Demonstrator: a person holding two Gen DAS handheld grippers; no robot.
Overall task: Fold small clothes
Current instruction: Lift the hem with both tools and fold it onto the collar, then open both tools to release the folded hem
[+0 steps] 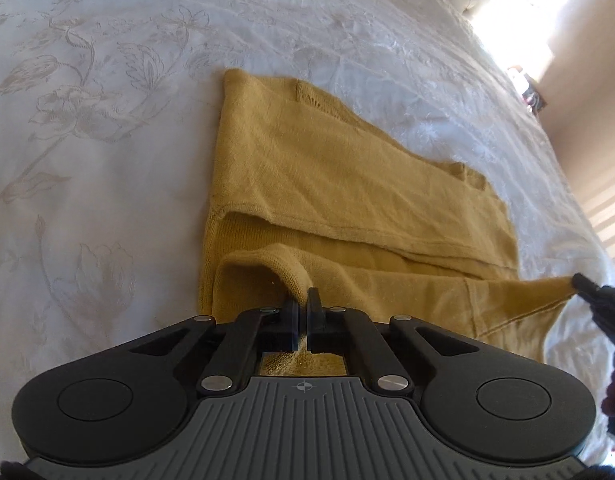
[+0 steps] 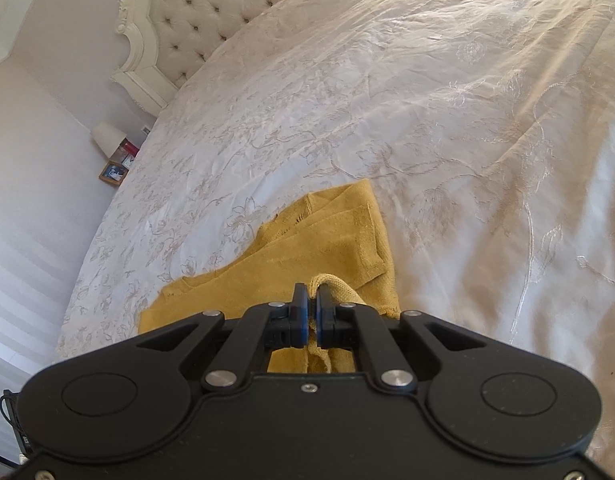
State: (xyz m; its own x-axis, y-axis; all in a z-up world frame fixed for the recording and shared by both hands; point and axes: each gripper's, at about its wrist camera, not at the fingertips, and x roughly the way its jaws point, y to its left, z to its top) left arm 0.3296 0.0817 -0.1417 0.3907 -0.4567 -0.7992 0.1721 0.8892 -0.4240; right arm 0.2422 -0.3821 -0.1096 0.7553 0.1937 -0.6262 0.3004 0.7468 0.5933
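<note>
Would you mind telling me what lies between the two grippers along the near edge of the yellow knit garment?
In the left wrist view, only a taut stretch of the yellow knit garment runs from the left gripper to the right gripper; nothing else.

The right gripper (image 1: pixel 579 282) is cut off at the left wrist view's right edge. Each gripper's body hides the mustard garment's (image 1: pixel 347 184) near edge. The bedside picture frame (image 2: pixel 113 173) is too small to make out.
</note>
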